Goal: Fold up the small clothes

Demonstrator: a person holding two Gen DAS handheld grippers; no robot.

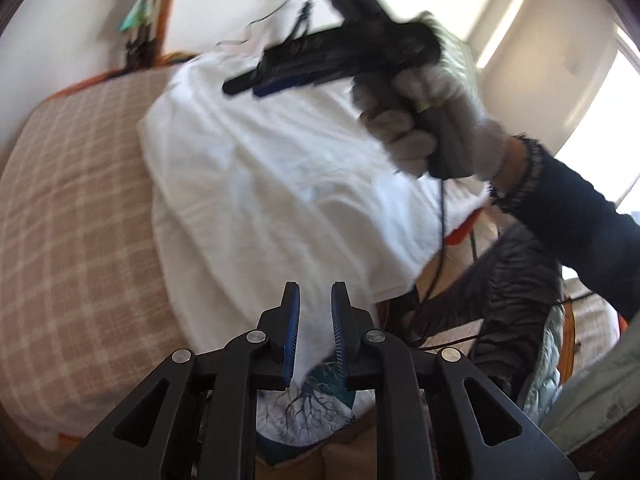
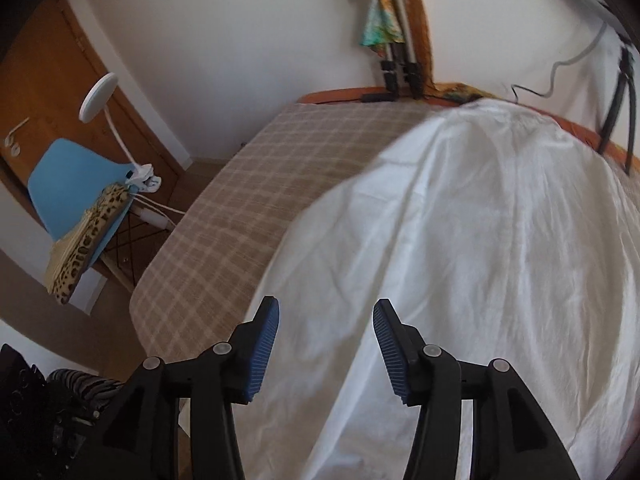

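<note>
White garment (image 1: 280, 184) lies beneath the apparently empty left hand-held gripper (image 1: 315, 304).

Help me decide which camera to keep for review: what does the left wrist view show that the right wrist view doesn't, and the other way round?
Only the left wrist view shows the gloved hand holding the right gripper above the white cloth, a dark jacket, and a tree-print garment below the left gripper, whose fingers stand slightly apart with nothing between them.

Only the right wrist view shows the blue chair, the white lamp and the wooden door.

Both share the white cloth, the checked bed cover and the white wall.
</note>
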